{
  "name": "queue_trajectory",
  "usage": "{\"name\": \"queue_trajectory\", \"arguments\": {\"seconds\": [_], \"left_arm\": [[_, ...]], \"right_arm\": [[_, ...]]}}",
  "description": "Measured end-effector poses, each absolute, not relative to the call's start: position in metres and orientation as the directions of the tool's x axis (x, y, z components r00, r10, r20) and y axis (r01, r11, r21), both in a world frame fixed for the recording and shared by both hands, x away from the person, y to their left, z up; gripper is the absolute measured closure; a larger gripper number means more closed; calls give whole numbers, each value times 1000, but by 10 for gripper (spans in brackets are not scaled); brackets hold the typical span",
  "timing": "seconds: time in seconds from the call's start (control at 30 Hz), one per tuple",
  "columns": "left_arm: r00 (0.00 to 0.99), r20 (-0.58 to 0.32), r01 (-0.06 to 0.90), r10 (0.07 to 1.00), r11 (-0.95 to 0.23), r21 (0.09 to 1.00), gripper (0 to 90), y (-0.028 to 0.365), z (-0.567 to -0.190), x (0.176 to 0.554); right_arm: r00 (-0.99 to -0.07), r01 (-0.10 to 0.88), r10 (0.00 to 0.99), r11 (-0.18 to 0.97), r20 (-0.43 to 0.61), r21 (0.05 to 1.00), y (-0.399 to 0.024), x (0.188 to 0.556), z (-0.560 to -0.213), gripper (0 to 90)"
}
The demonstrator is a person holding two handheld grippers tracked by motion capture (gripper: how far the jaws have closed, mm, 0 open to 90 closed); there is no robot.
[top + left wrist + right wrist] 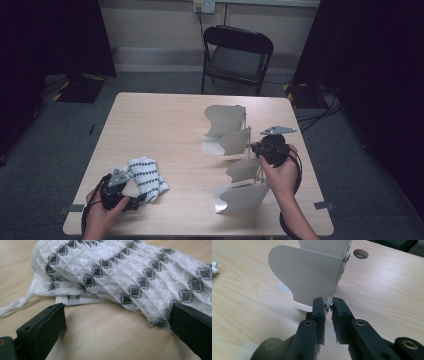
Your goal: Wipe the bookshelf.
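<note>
The white metal divider rack [235, 160] stood on the right half of the pale wooden table [165, 125], a row of curved white panels fixed along an upright strip with small bolts. The right gripper [260, 148] had its jaws clamped on that strip partway along the row. In the right gripper view the two black pads pinched the thin edge of the rack [312, 277] at a bolt and washer, nearly shut with only the metal between them. No brand, label or writing could be read on the rack, the grippers or anything else.

That same view showed details the high view did not: the row of bolt heads up the strip, a round cable hole [360, 254] in the tabletop beyond the rack, and a flat foot of the rack resting on the wood.

Well apart, at the near left corner of the table, lay a folded white cloth [146, 177] with a dark diamond pattern. The left gripper [137, 200] sat just beside its near edge, held low over the table. In the left gripper view its jaws stood wide open, holding nothing; one jaw tip was right at the cloth's [130, 275] hem, the other over bare wood. That view also showed the waffle weave and a loose white thread trailing off the cloth's corner.

Beyond the table a black folding chair [237, 57] stood against the wall, under a wall socket [204, 6].
</note>
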State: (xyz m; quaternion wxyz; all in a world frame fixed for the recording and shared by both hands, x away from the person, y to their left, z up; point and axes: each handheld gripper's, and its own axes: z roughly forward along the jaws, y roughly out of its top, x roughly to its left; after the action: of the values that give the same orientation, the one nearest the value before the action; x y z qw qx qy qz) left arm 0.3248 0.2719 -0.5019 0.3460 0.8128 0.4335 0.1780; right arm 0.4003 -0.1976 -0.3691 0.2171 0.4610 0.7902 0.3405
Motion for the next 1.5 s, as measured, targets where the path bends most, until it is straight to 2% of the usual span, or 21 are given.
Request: {"name": "queue_trajectory", "arguments": {"seconds": [0.13,0.3,0.5,0.77,1.0,1.27,1.5], "left_arm": [[561,-11,582,828,-385,717,5,272,-502,325],[559,-12,582,829,-383,717,3,272,-502,325],[561,-11,582,828,-385,717,2,272,-502,325],[561,-10,581,828,-385,717,2,272,-502,325],[561,-10,581,828,-385,717,2,272,-502,325],[561,-10,581,828,-385,717,2,272,-502,325],[563,-9,580,827,-387,717,2,272,-502,325]], "right_arm": [[-479,587,877,342,-25,733,-196,402,-368,817],[-438,603,898,261,39,753,-202,404,-365,856],[-434,564,898,209,71,799,-206,403,-350,857],[-451,508,891,209,51,836,-205,401,-329,855],[-486,511,872,225,63,830,-203,401,-322,855],[-527,514,846,248,74,821,-194,410,-328,852],[-557,539,826,286,81,792,-182,430,-346,854]]}}
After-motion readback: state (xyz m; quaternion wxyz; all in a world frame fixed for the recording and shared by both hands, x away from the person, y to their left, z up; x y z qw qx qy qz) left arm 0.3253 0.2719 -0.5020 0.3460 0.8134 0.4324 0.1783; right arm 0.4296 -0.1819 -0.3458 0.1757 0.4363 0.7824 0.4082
